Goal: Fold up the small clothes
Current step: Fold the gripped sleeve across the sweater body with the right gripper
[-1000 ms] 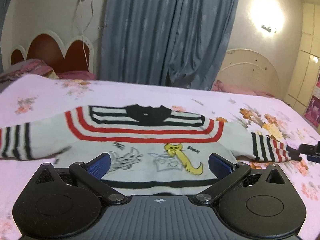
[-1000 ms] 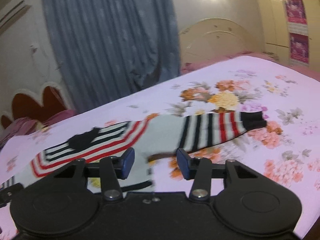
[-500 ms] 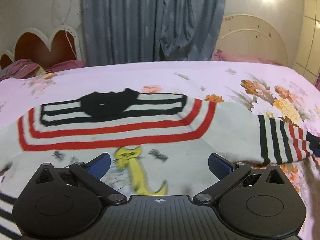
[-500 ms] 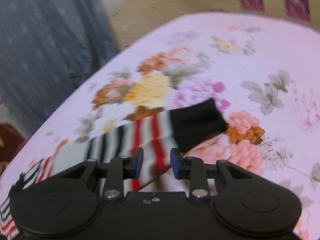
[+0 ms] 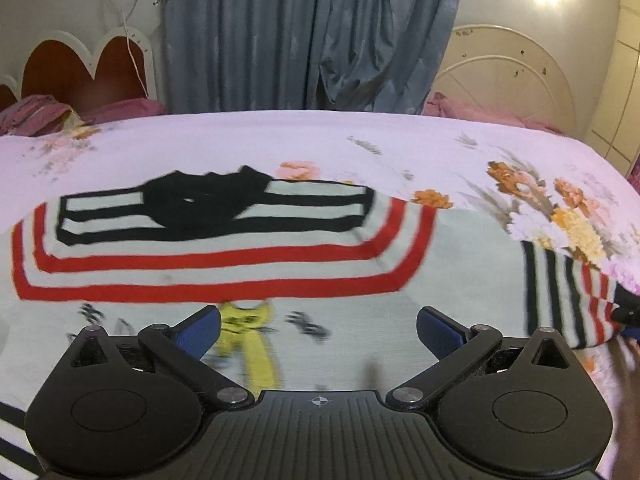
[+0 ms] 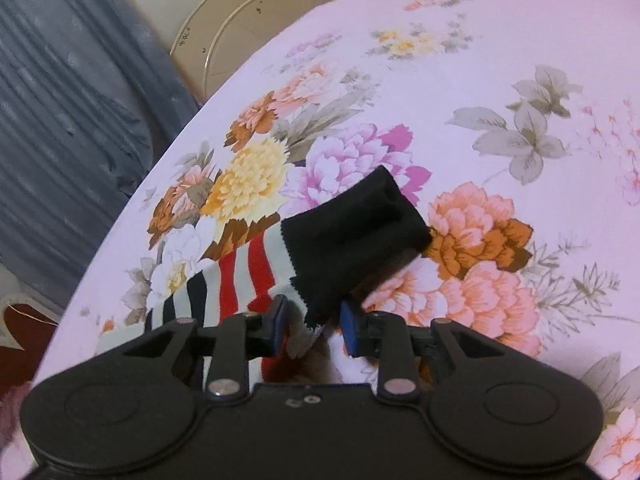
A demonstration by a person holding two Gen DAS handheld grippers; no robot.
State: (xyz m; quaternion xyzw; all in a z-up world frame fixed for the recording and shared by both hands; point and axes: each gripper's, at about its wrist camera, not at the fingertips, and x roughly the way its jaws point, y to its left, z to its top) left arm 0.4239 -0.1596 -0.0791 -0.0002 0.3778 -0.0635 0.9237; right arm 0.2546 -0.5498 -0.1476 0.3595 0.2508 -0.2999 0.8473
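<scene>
A small white sweater [image 5: 224, 268] with red and black stripes, a black collar and a yellow cartoon print lies flat, front up, on the bed. My left gripper [image 5: 318, 328] hovers low over its chest, jaws wide open, nothing between them. The sweater's right sleeve [image 5: 560, 292] stretches out to the right. In the right wrist view that sleeve ends in a black cuff [image 6: 352, 232]. My right gripper [image 6: 314, 324] is at the sleeve's near edge and its jaws are closing. The edge of the fabric lies between the blue pads, and a gap still shows beside the right pad.
The bed is covered by a pink floral sheet [image 6: 520, 60]. A grey-blue curtain [image 5: 304, 32] hangs behind it. A red scalloped headboard [image 5: 88, 64] with pink pillows [image 5: 36, 116] stands at the back left, and a cream round headboard [image 5: 508, 76] at the back right.
The left gripper has slid right across the sweater and come lower. The right gripper has dropped and rolled towards the sleeve cuff, and its jaws have narrowed around the sleeve edge.
</scene>
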